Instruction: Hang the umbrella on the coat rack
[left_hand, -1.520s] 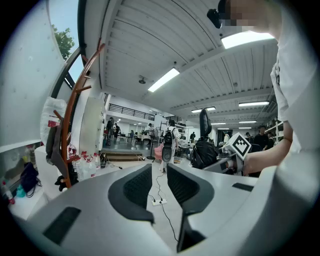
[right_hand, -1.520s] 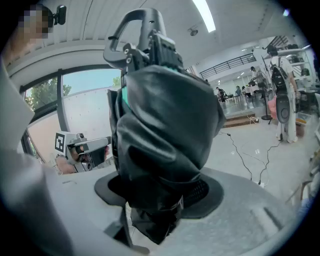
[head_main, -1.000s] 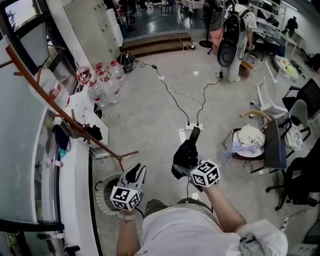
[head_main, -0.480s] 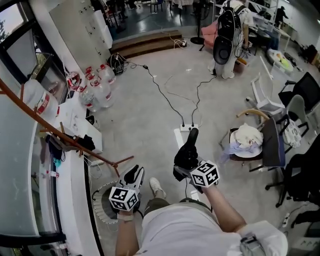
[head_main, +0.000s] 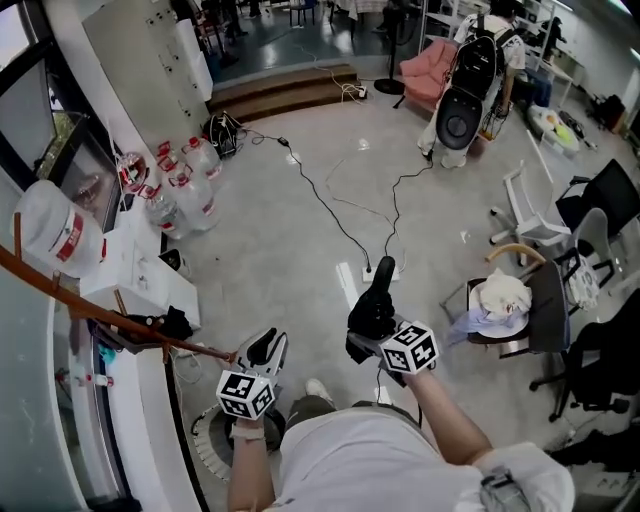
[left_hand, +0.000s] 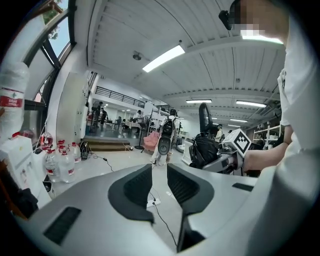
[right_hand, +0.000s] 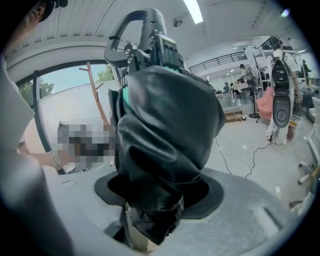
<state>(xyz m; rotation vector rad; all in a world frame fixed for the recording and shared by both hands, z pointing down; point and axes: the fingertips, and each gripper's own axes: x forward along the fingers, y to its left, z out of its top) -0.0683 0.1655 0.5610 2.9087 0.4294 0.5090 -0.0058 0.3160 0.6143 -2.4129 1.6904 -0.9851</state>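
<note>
My right gripper (right_hand: 155, 200) has its jaws clamped round the folded black umbrella (right_hand: 165, 125), whose handle (right_hand: 152, 22) points up toward twelve o'clock. My left gripper (left_hand: 159, 182) holds nothing, its jaws parted by a narrow gap. In the head view the brown coat rack (head_main: 100, 312) slants away at nine o'clock from my left gripper, with the umbrella at two o'clock.
</note>
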